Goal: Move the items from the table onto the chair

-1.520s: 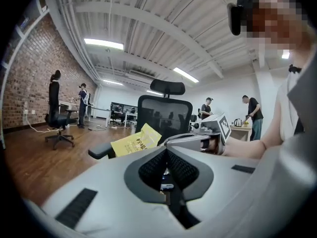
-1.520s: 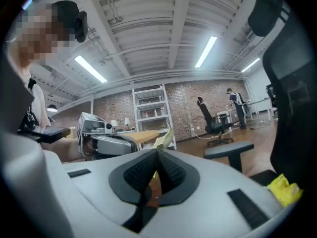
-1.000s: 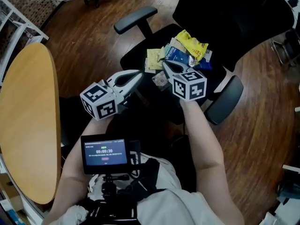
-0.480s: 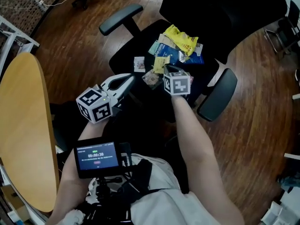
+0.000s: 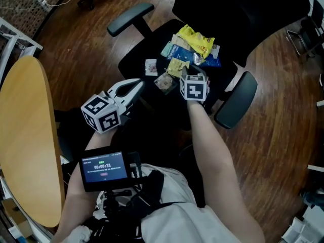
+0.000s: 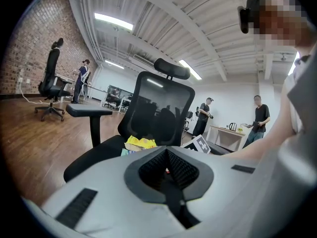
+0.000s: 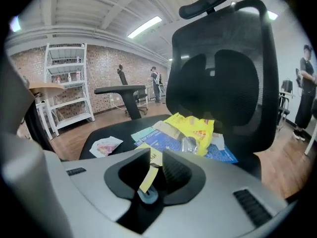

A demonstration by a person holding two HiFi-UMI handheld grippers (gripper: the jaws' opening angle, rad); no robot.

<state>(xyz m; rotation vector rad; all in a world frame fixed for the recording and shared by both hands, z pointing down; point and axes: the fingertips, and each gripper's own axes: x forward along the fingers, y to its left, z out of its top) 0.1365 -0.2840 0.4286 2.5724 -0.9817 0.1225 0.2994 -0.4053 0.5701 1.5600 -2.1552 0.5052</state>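
Right tongs, jaws just opening round a yellow packet, reach the pile on the chair. Left tongs are closed and empty. The table to their left looks bare, so the task is likely nearly done.

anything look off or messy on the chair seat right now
Nothing looks damaged. One small white packet lies apart from the heap of packets on the chair seat. A pale yellow packet stands on edge between the right gripper's jaws, which have just been opening.
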